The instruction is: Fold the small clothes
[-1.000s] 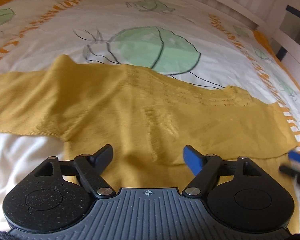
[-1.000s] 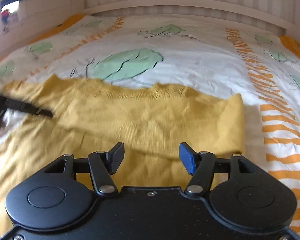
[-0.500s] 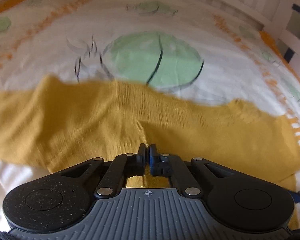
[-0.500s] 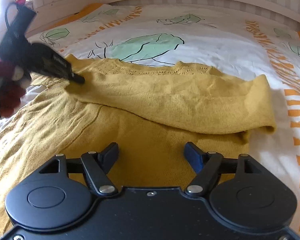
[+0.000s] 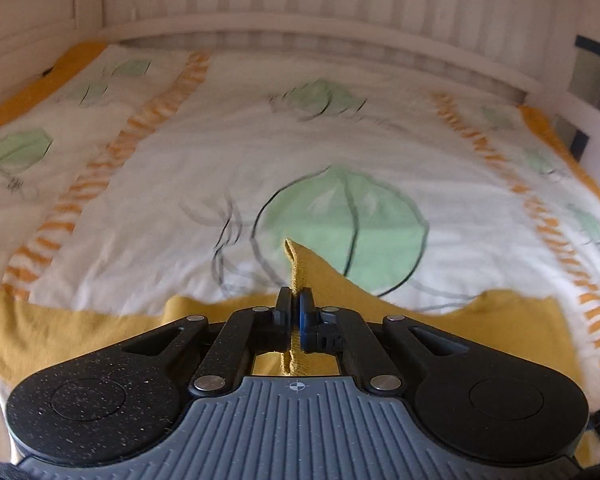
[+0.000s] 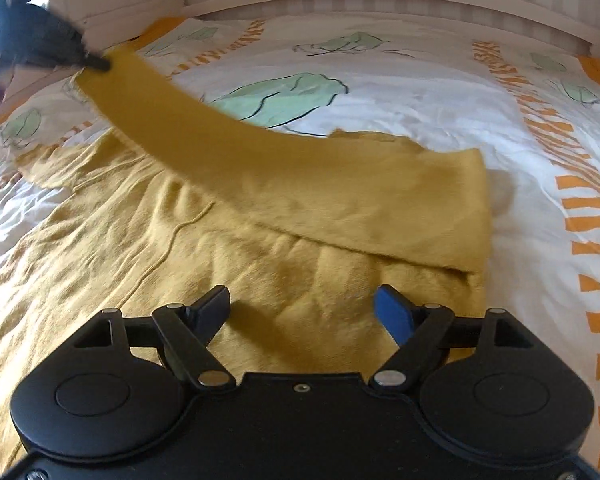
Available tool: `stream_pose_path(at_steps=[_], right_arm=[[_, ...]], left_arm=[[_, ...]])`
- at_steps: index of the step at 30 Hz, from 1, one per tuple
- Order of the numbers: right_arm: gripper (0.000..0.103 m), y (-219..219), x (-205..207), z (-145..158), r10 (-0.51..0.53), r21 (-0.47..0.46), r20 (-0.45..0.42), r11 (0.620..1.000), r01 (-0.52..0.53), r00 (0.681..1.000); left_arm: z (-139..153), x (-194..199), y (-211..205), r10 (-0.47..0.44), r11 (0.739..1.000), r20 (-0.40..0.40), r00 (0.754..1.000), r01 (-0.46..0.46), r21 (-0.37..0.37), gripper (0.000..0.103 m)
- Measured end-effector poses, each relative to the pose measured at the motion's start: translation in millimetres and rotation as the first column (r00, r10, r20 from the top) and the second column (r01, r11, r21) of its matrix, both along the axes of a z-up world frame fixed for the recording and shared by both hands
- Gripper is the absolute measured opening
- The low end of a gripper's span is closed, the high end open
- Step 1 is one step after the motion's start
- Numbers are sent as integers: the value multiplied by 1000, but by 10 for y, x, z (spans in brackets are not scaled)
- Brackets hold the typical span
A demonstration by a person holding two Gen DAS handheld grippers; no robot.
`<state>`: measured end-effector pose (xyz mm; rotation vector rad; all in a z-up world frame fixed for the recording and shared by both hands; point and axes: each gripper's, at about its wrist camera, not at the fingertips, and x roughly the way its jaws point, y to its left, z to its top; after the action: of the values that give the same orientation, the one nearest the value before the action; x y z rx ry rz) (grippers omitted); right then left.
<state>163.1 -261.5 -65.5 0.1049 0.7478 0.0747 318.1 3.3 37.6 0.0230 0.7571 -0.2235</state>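
Leaf-print bedspread, mustard sweater sleeve pinched in left gripper jaws

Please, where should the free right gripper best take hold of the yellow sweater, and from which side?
Probably the folded right edge of the yellow sweater, coming from the bedspread side. Layers stack there and the edge lies free. The right gripper is opening with nothing between its fingers.

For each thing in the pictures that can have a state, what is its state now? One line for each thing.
left gripper: shut on a fold of the yellow sweater, raised above the bed.
right gripper: jaws opening, nothing between them, over the sweater body.
yellow sweater: body flat on the bed, one part lifted and stretched toward the left gripper.
bed cover: spread out, slightly wrinkled.
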Motion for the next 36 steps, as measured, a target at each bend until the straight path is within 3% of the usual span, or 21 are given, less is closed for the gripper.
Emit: stream_pose_path(at_steps=[10,15,18,20,22,26,30,36], right_arm=[[85,-186,54,-14,-127,-9,-33,992,127,991],[85,-247,67,-22,-144,4,-45,990,144,989],[86,-236,62,-22,-140,-5,-46,990,140,989],[86,-232,57,-22,-139,-7,-47,990,139,989],[89,-237,58,-24,-136,-4,-47,991,136,990],[96,-209,53,-47,-118,-4,-46,993,118,992],[102,-159,45,-67,-101,-27,-42,995,99,994],[102,-113,41,-76,-96,-42,-39,995,94,995]], left_arm=[[-641,116,259,75,997,-139,987,-74,15,5],[-825,110,283,132,983,-121,984,-115,140,5],[-842,77,310,131,978,-98,987,-112,175,6],[-816,34,341,134,976,-80,988,-118,185,11],[-795,-14,384,125,982,-80,989,-112,150,27],[-810,-158,509,95,993,-90,991,-87,84,30],[-843,-316,615,51,998,-88,995,-48,39,47],[-868,-509,879,71,997,-106,992,-71,1,66]])
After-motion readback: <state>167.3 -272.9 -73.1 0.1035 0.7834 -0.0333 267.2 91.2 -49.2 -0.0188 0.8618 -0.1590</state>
